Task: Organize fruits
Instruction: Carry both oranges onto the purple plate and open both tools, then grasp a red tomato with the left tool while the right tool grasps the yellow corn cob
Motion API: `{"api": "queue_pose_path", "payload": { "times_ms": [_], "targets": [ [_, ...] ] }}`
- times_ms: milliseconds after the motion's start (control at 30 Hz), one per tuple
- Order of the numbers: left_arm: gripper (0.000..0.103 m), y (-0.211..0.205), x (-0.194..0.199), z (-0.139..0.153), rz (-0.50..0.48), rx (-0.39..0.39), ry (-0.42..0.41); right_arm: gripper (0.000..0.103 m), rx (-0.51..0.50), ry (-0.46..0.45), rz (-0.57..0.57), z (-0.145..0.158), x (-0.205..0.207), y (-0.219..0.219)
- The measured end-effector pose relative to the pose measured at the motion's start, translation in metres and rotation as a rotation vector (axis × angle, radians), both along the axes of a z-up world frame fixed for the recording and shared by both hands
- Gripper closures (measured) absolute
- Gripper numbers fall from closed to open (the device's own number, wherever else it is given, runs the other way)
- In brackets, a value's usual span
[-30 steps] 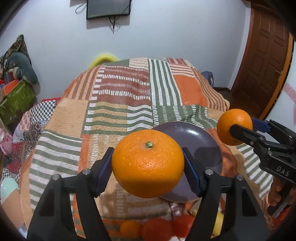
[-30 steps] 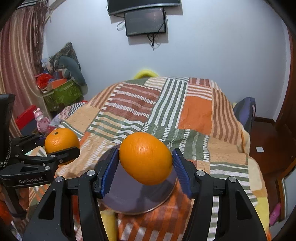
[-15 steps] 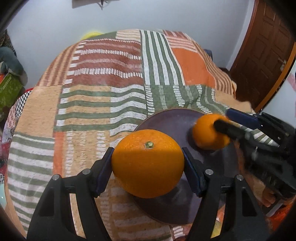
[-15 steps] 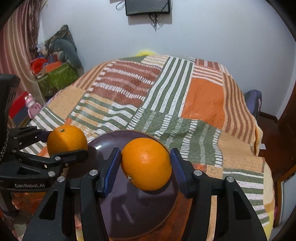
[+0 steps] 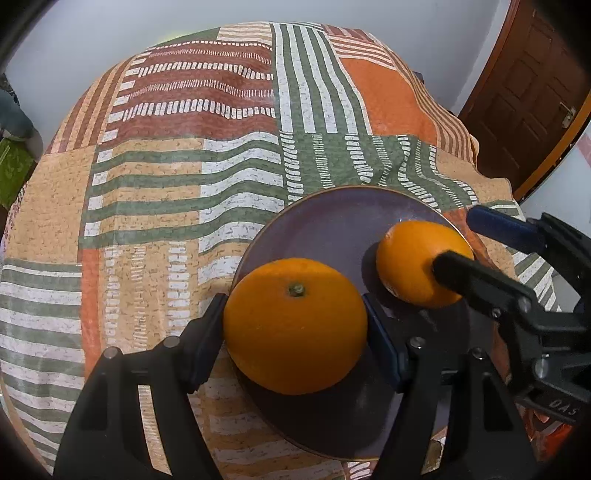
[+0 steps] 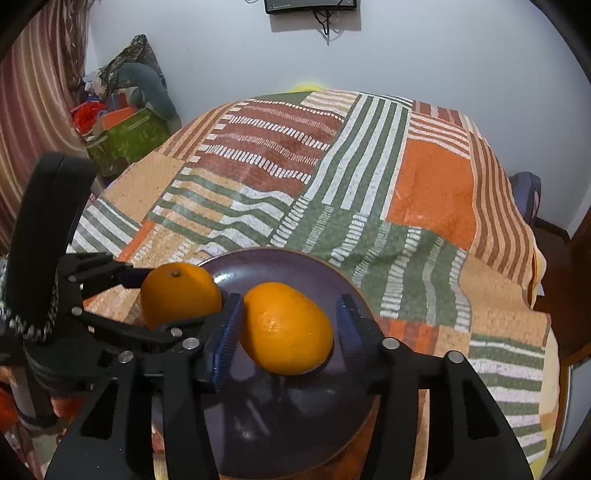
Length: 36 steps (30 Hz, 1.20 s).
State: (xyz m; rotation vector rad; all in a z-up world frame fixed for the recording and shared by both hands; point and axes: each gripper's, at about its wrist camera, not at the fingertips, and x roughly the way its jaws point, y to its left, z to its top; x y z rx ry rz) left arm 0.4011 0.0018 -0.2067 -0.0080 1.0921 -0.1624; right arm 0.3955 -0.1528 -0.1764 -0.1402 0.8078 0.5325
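A dark purple plate (image 5: 325, 221) lies on the patchwork bedspread; it also shows in the right wrist view (image 6: 295, 266). My left gripper (image 5: 295, 326) is shut on a round orange (image 5: 291, 328) with its stem up, low over the plate's near left edge. My right gripper (image 6: 288, 328) has its jaws spread; the right pad stands clear of the second orange (image 6: 288, 328), which rests on the plate. That orange (image 5: 413, 262) and the right gripper's fingers (image 5: 480, 273) show at right in the left wrist view. The left-held orange (image 6: 177, 291) shows left in the right wrist view.
The striped patchwork bedspread (image 5: 184, 166) covers the bed behind the plate. A wooden door (image 5: 528, 85) stands at right. A green box and clutter (image 6: 125, 136) sit by the wall at left, a screen (image 6: 310, 5) hangs on the wall.
Both grippers have come down to the plate. The right gripper's jaws have opened and its orange now rests on the plate. The left gripper still holds its orange.
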Motion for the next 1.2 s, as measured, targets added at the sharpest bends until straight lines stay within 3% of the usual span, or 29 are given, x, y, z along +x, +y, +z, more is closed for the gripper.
{"api": "queue_pose_path", "payload": {
  "times_ms": [67,233,533,867,1200],
  "targets": [
    [0.032,0.001,-0.005,0.007,-0.006,0.001,-0.028,0.053,-0.002,0.000,-0.004,0.001,-0.004,-0.002],
    [0.014,-0.003,-0.026,0.045,-0.016,0.023,-0.168,0.051,0.010,-0.009,-0.011,0.009,-0.015,-0.010],
    [0.014,0.004,-0.069,0.088,0.004,0.053,-0.258,0.046,0.045,-0.066,-0.033,0.035,-0.054,-0.022],
    [0.014,0.021,-0.129,0.107,0.025,0.052,-0.286,0.035,0.046,-0.104,-0.021,0.049,-0.103,-0.022],
    [0.014,0.035,-0.175,0.087,0.031,0.065,-0.226,0.033,-0.037,-0.081,-0.018,0.031,-0.139,-0.012]
  ]
}}
